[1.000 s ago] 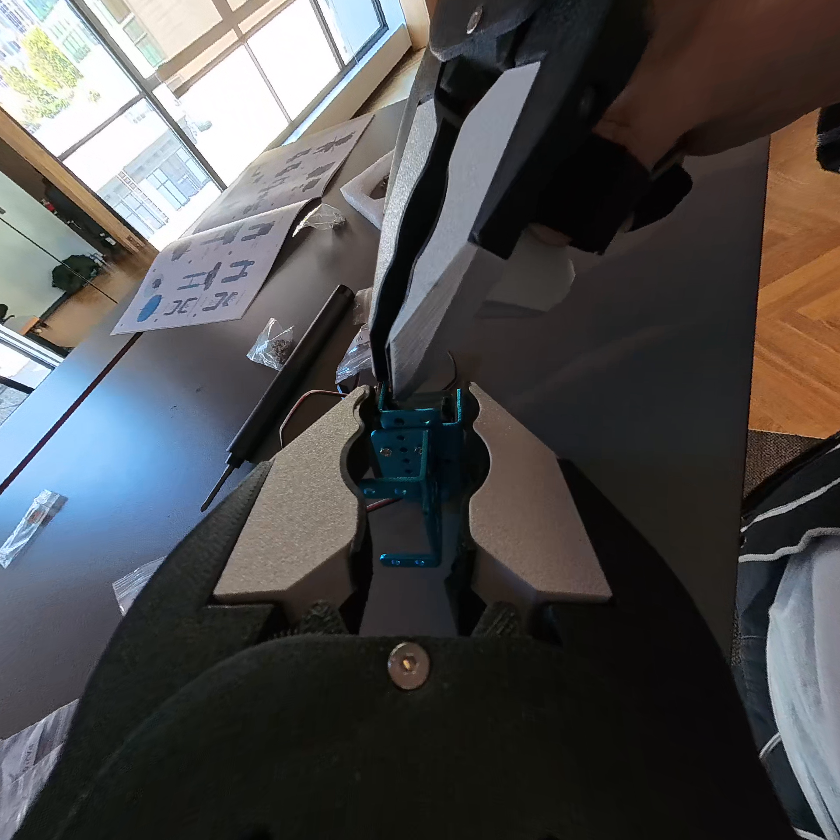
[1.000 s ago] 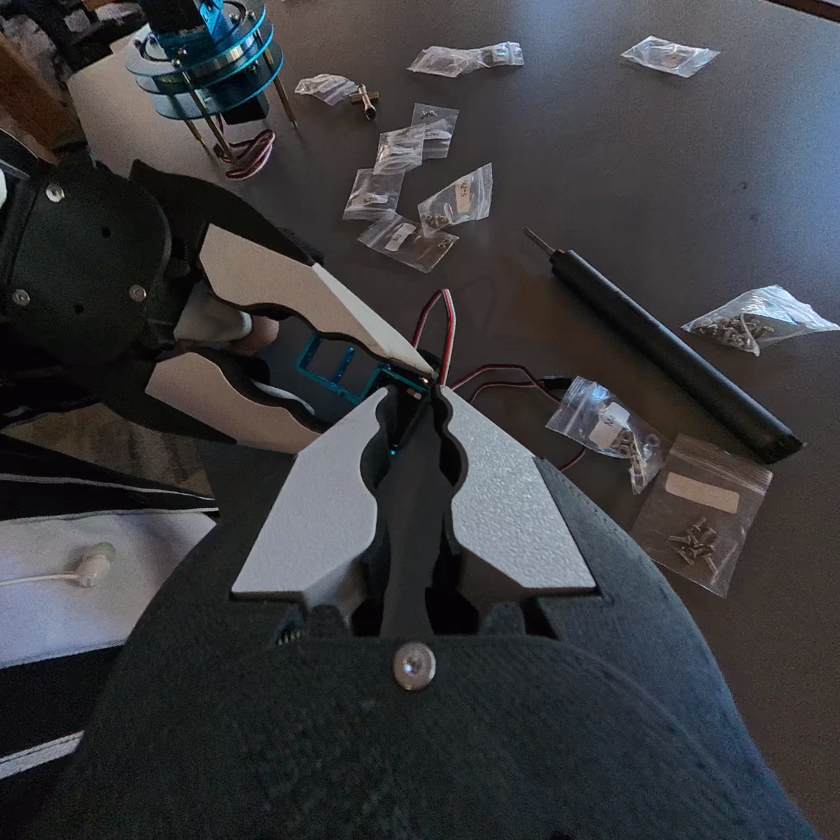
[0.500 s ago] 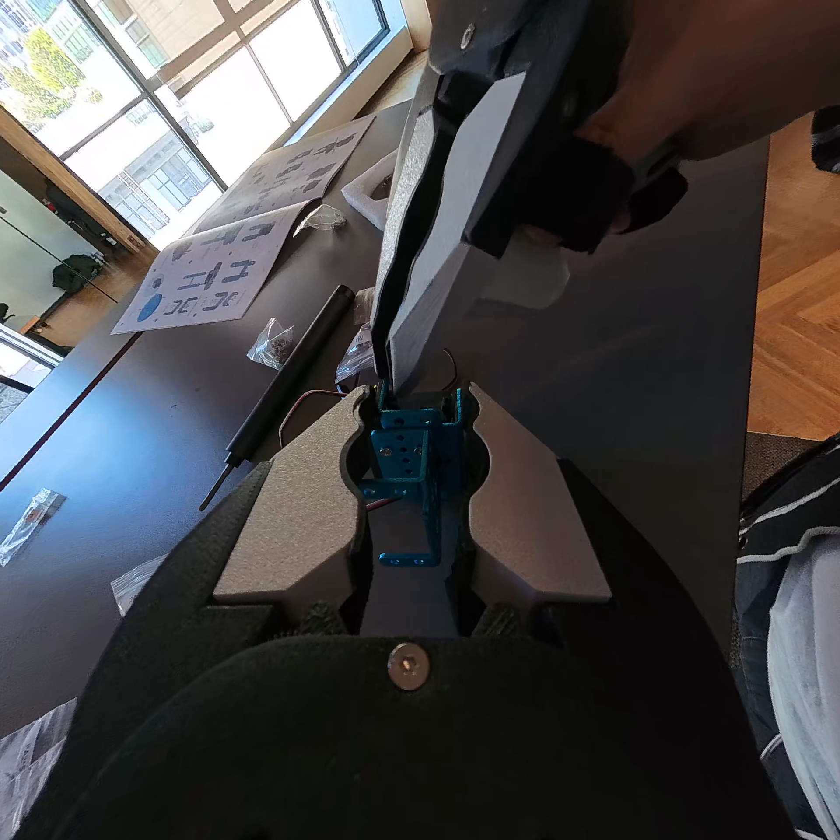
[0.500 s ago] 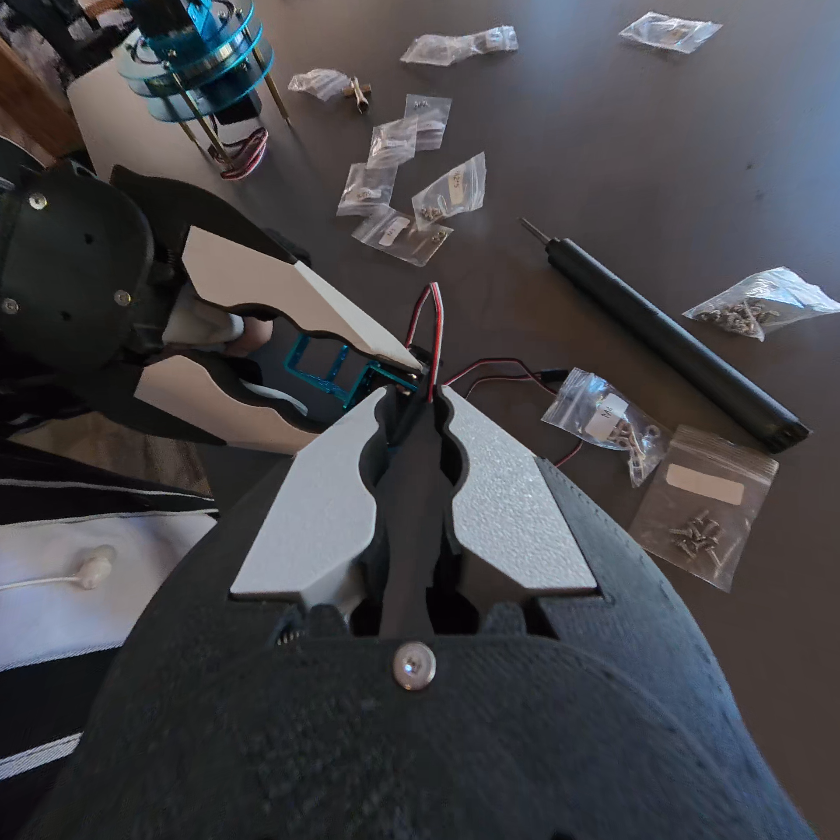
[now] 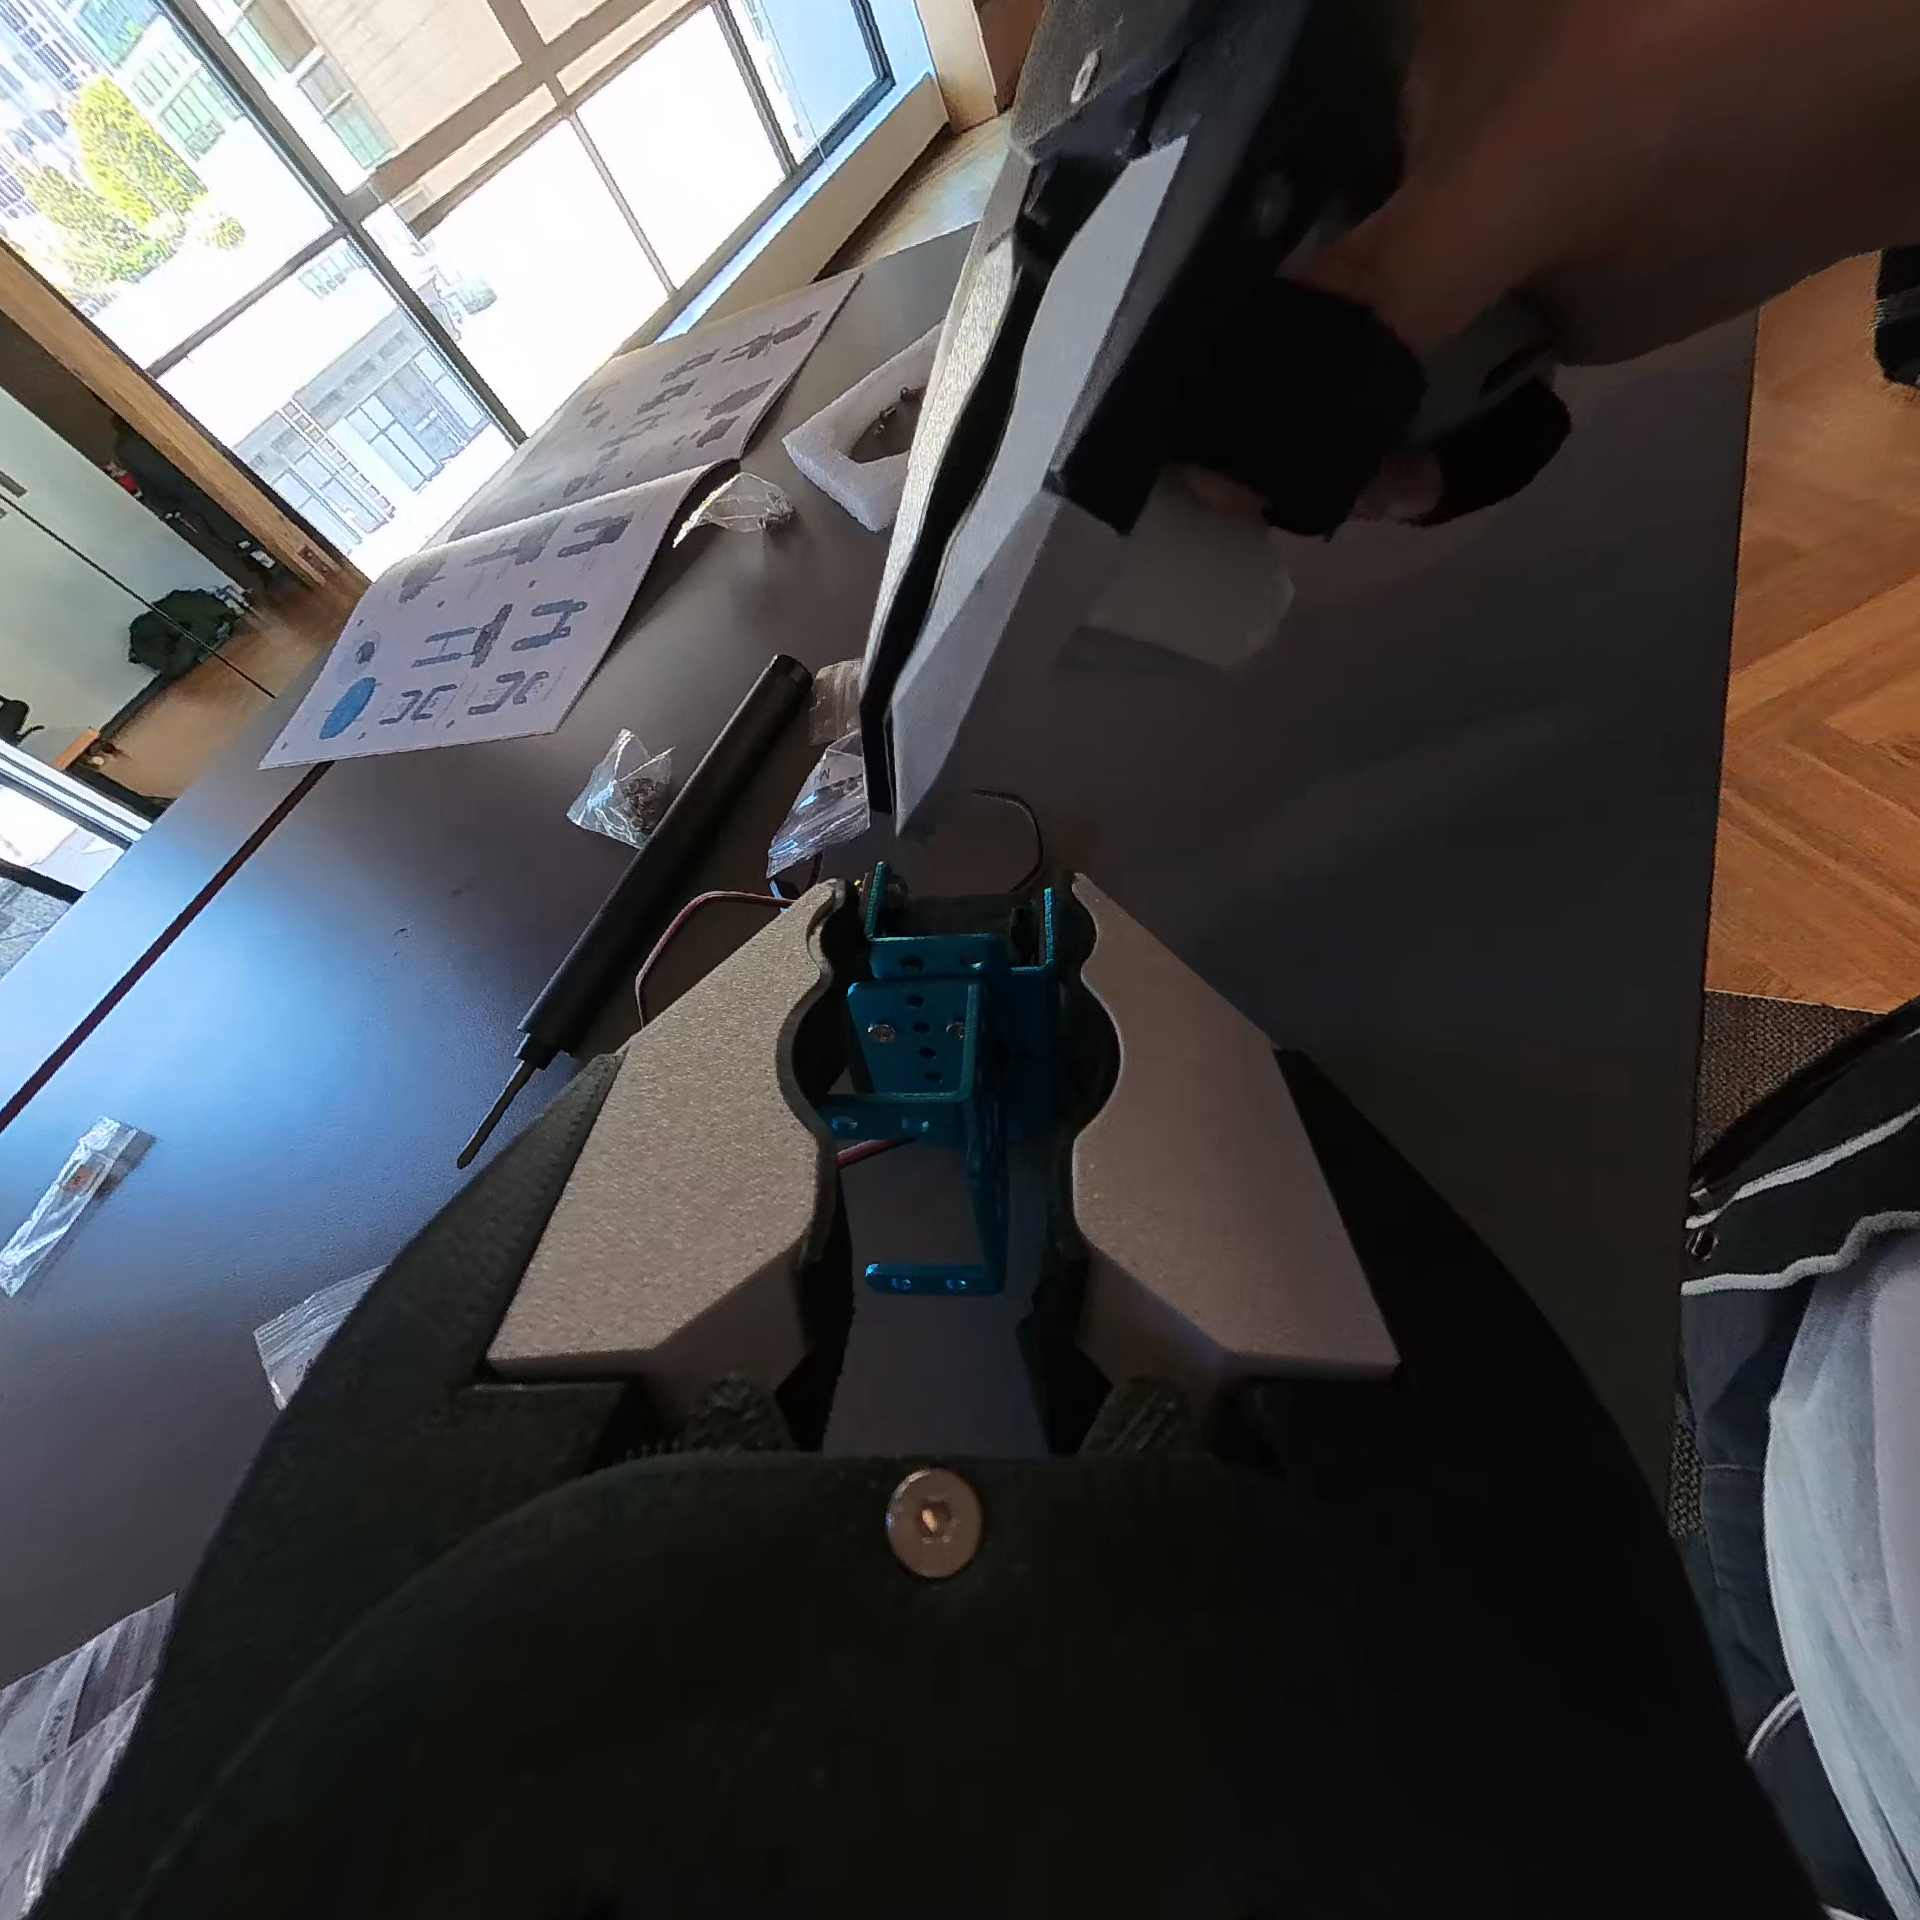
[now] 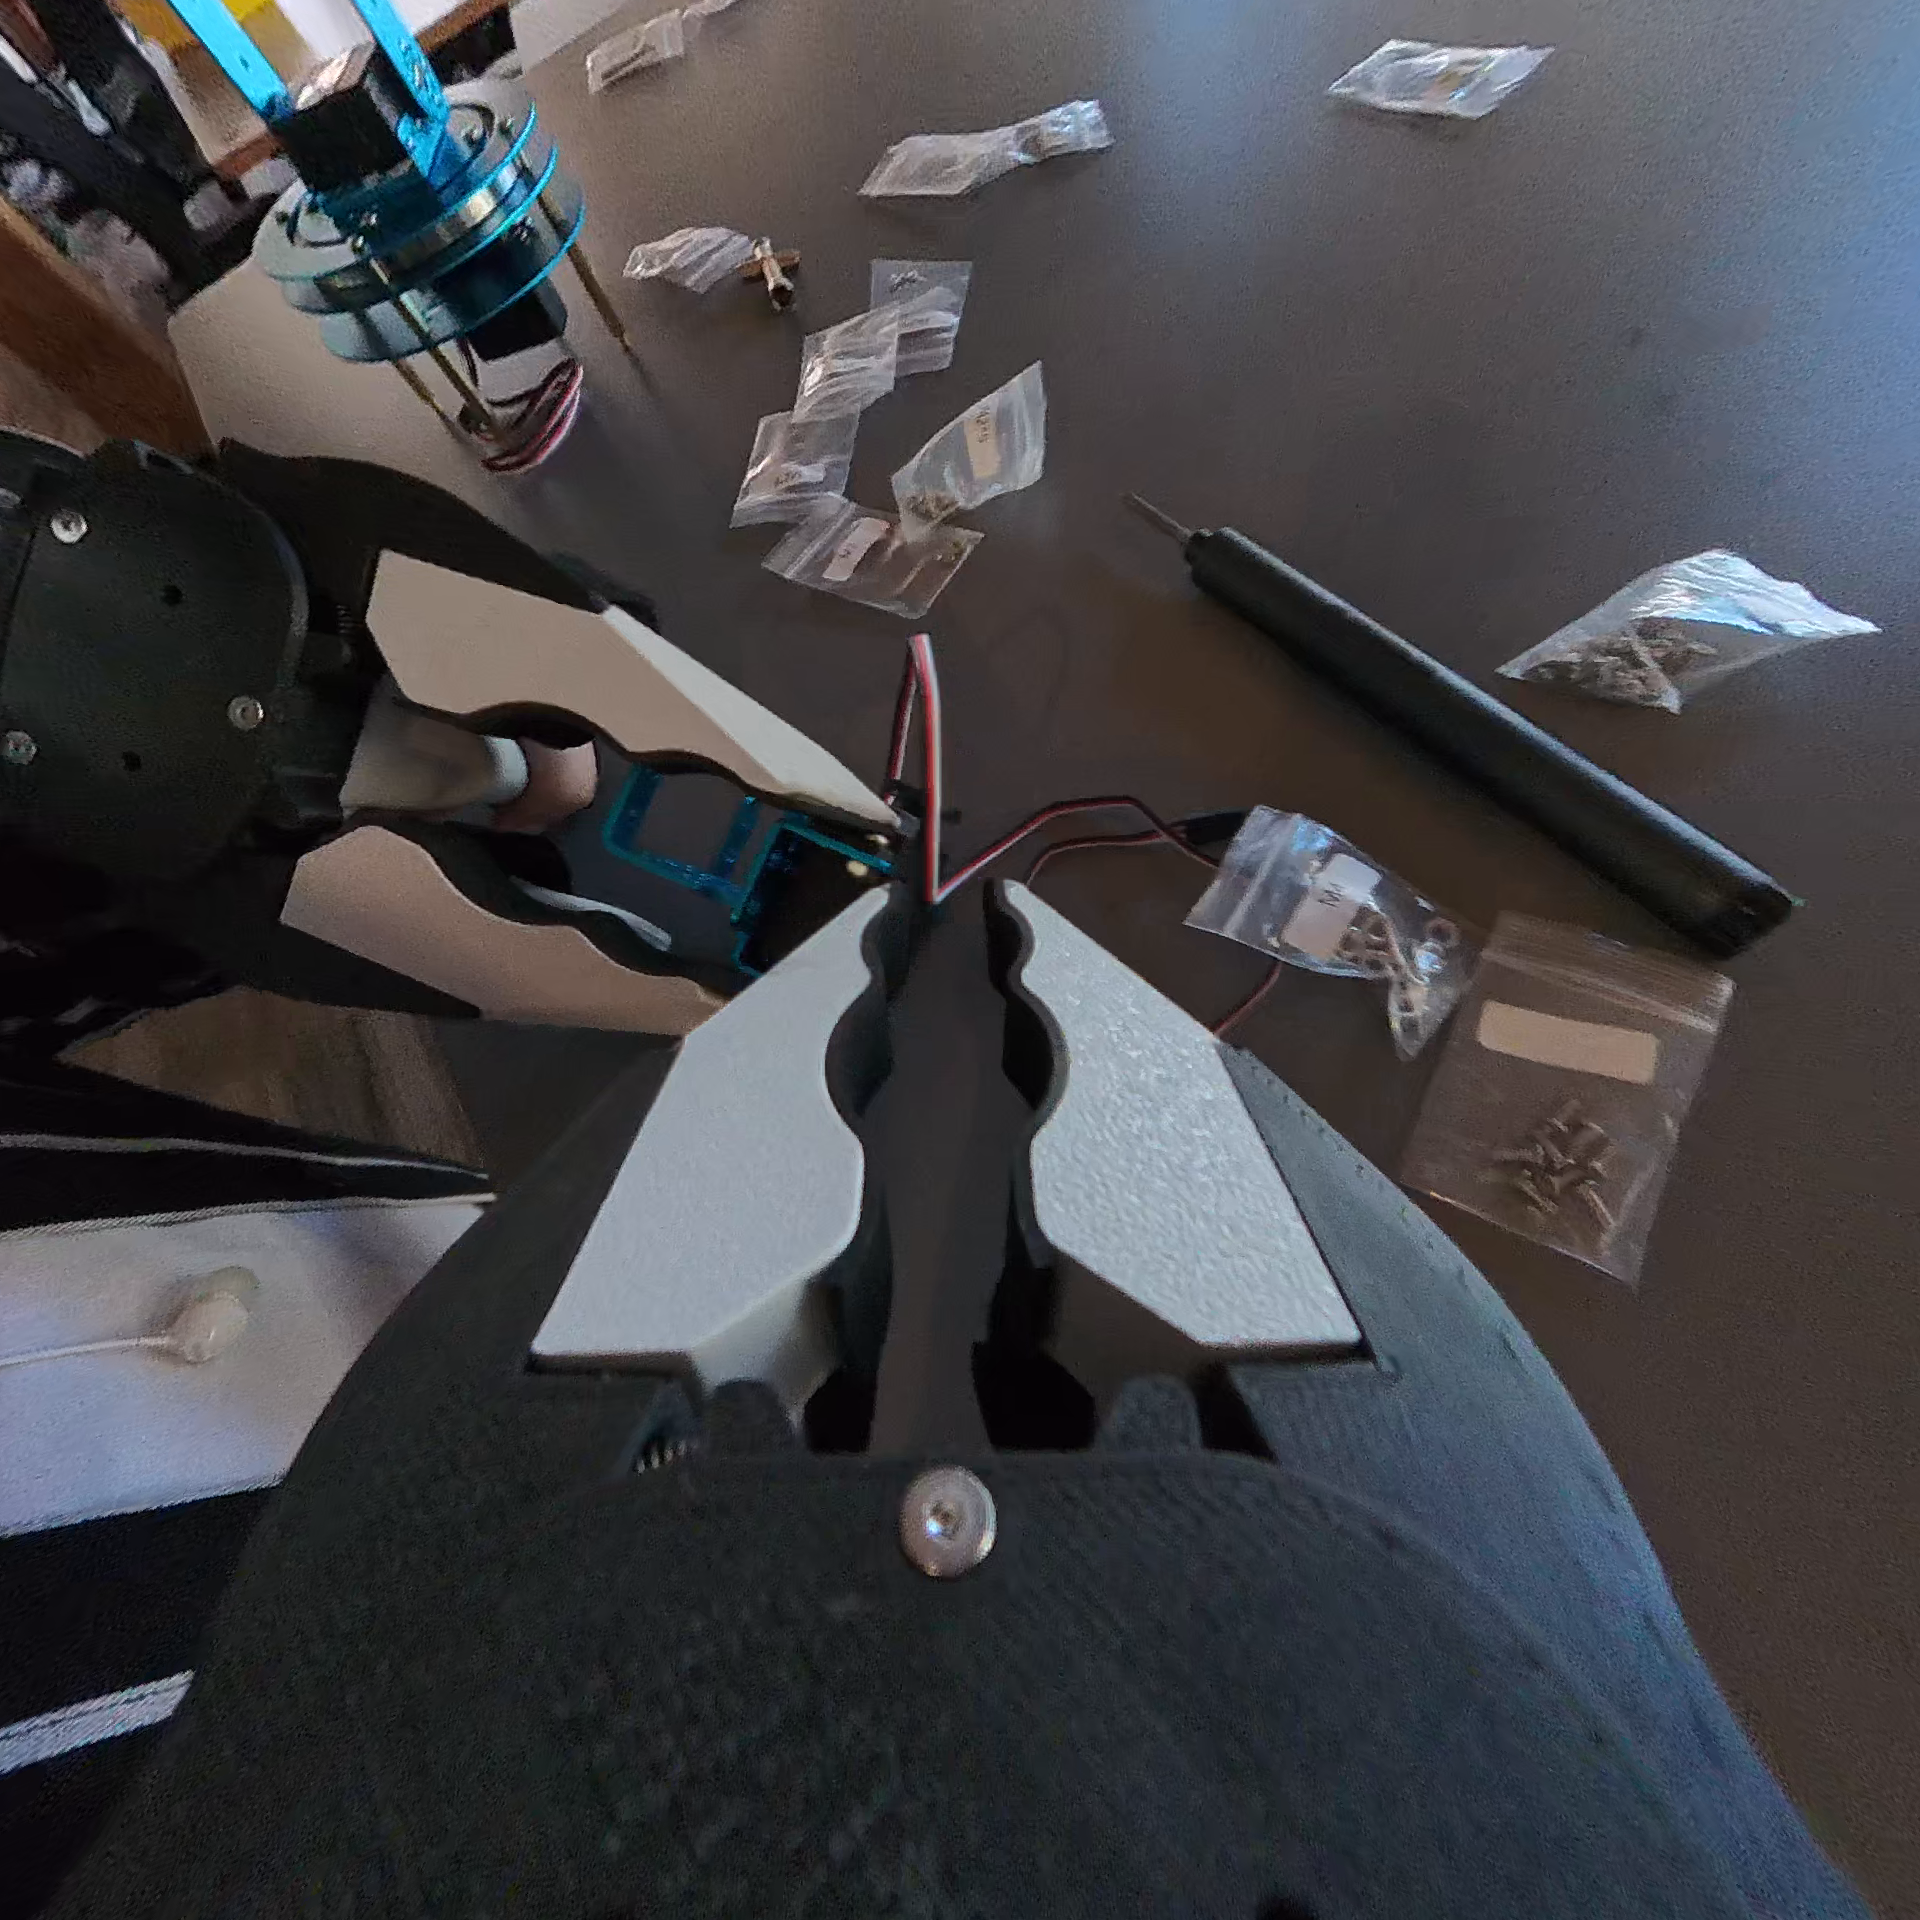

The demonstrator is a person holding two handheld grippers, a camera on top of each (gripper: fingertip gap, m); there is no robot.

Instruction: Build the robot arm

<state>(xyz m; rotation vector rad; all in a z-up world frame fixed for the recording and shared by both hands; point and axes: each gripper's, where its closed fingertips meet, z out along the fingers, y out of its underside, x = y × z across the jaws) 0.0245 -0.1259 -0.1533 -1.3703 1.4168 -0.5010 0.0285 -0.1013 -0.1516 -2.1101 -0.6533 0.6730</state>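
Left gripper [image 5: 956, 914] clamping the blue bracket assembly [image 5: 935, 1049]; right gripper [image 6: 940, 894] hovering just beyond it, jaws slightly apart around the servo wires [image 6: 925, 727].
Bracket's long axis is running along the left fingers, above the dark table [image 5: 1351, 831]. One black screwdriver [image 6: 1455, 717] is lying nearby; two screw bags [image 6: 1340, 920] are sitting just right.

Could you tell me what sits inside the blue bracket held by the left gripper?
A dark block fills the far end of the blue bracket, with wires leaving it; the near end looks hollow. The left gripper fingers hide its sides.
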